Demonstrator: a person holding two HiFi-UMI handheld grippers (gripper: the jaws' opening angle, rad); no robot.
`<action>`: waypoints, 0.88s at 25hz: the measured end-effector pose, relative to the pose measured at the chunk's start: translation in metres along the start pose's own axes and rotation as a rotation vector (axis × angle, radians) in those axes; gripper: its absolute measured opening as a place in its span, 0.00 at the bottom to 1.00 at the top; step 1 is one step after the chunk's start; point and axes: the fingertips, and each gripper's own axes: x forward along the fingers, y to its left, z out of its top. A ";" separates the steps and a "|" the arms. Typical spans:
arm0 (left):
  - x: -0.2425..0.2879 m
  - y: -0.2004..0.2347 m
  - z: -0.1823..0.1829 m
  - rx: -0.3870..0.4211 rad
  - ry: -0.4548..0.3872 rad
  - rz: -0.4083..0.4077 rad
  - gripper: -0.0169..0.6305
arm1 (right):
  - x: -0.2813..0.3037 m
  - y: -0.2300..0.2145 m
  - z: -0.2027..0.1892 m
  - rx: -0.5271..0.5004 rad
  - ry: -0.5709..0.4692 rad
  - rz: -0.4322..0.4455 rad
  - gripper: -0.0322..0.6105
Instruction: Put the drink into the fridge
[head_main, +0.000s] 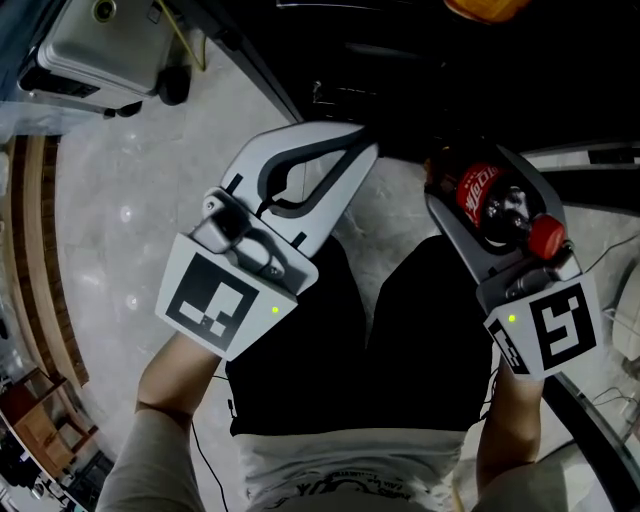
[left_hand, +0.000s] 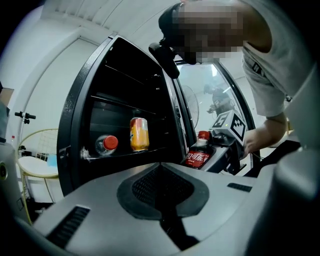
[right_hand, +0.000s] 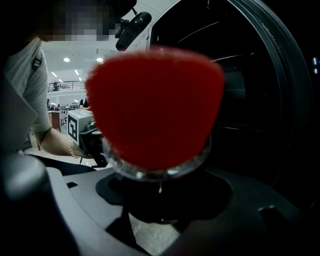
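1. The person (head_main: 400, 340) stands over a pale stone floor (head_main: 150, 200) with one gripper in each hand. The marker cubes (head_main: 215, 300) are the parts nearest the body.
2. The left gripper (head_main: 362, 150) points to the far side, towards the fridge. Its two fingers are closed on each other at the tips. Nothing is between them.
3. The right gripper (head_main: 468, 172) is to the right of the left gripper, apart from it and tilted a little down.
4. The fingers of the right gripper clamp a cola bottle (head_main: 495, 205) from both sides. The bottle lies along the fingers, with its red cap (head_main: 546, 235) at the near end, close to the gripper body.
5. The cola bottle is in front of the open fridge (left_hand: 80, 125) and rests on no shelf.
6. The fridge interior is dark. A shelf (left_hand: 125, 154) on the far left carries two items:
   - an orange can (left_hand: 139, 134), upright;
   - a clear bottle (left_hand: 106, 145) with a red cap, on its side, just left of the can.
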 end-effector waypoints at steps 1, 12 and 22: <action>0.003 0.000 -0.002 0.005 0.002 -0.008 0.06 | 0.002 0.000 0.000 -0.004 0.001 0.002 0.54; 0.034 0.010 -0.029 0.063 0.042 -0.052 0.06 | 0.040 -0.023 -0.009 -0.029 0.031 0.013 0.54; 0.058 0.016 -0.057 0.006 0.066 -0.018 0.06 | 0.075 -0.053 -0.025 -0.036 0.121 -0.040 0.54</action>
